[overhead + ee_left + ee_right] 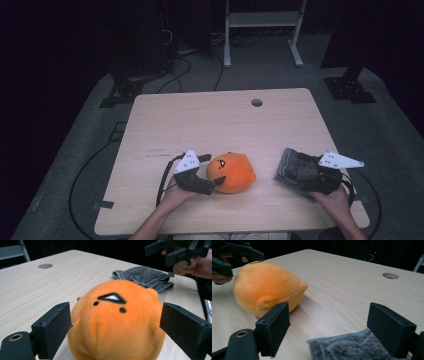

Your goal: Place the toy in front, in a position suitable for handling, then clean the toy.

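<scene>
- Nothing here is inside anything: the plush [231, 173] and the cloth [295, 172] both lie straight on the table [210, 125].
- Left gripper [207, 171] is spread wide with the orange plush sitting between its jaws. In the left gripper view there's a sliver of gap on each side, so the pads aren't pressing on it.
- Plush is near the front edge, a bit left of middle, face turned up toward the left gripper.
- Right gripper [286, 172] is also wide, holding nothing, hovering over the grey cloth, which lies folded near the front right corner.
- Plush and cloth are well apart, with bare wood between them.
- Loads of open tabletop behind both, back to the hole [257, 102] near the far edge.
</scene>
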A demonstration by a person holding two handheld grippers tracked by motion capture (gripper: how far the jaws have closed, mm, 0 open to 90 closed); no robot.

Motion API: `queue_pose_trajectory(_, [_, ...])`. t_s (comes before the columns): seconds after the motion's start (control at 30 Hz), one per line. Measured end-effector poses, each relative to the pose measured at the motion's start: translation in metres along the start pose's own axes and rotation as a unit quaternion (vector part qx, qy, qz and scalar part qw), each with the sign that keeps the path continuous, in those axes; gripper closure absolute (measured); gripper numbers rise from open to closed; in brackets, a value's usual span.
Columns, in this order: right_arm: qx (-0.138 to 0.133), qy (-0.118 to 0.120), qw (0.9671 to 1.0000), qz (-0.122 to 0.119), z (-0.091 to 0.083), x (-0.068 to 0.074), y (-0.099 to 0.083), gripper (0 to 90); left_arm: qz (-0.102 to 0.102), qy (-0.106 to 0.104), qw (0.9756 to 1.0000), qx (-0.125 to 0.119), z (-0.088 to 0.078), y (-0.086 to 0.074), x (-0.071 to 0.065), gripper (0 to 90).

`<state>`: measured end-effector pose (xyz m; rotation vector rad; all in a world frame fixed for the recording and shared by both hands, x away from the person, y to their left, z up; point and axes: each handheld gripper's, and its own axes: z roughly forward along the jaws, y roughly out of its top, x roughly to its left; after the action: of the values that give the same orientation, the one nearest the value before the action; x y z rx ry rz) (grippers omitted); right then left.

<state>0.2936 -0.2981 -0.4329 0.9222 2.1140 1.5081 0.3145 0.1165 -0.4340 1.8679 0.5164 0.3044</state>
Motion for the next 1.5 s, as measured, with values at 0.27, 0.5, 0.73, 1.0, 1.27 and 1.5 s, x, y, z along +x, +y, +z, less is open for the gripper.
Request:
queue_pose_trajectory(0.27, [0.014, -0.028, 0.9995, 0.002, 0.001, -0.025, 0.004, 18.9, 0.004, 0.009, 0.9998, -0.016, -0.004, 0.002, -0.001, 8.0])
queue_pose_trajectory(0.5, [0.059, -0.037, 0.9974, 0.022, 0.023, -0.051, 0.000, 21.5, 0.016, 0.007, 0.9997, -0.014, -0.002, 0.003, -0.003, 8.0])
queue_pose_trajectory(0.73, [0.104, -0.049, 0.9928, 0.034, 0.039, -0.062, -0.009, 24.7, 0.023, 0.008, 0.9997, -0.010, -0.001, 0.002, -0.001, 8.0])
queue_pose_trajectory(1.0, [0.133, -0.044, 0.9898, 0.025, 0.039, -0.057, -0.011, 31.2, 0.024, 0.014, 0.9996, -0.009, -0.002, 0.002, -0.001, 8.0])
queue_pose_trajectory(1.27, [0.174, -0.034, 0.9838, 0.028, 0.042, -0.055, -0.018, 32.5, 0.027, 0.009, 0.9996, 0.000, 0.002, 0.002, -0.002, 8.0])
queue_pose_trajectory(1.5, [0.193, -0.055, 0.9796, 0.005, 0.047, -0.049, -0.027, 53.9, 0.020, 0.010, 0.9997, 0.008, 0.001, 0.001, 0.002, 8.0])
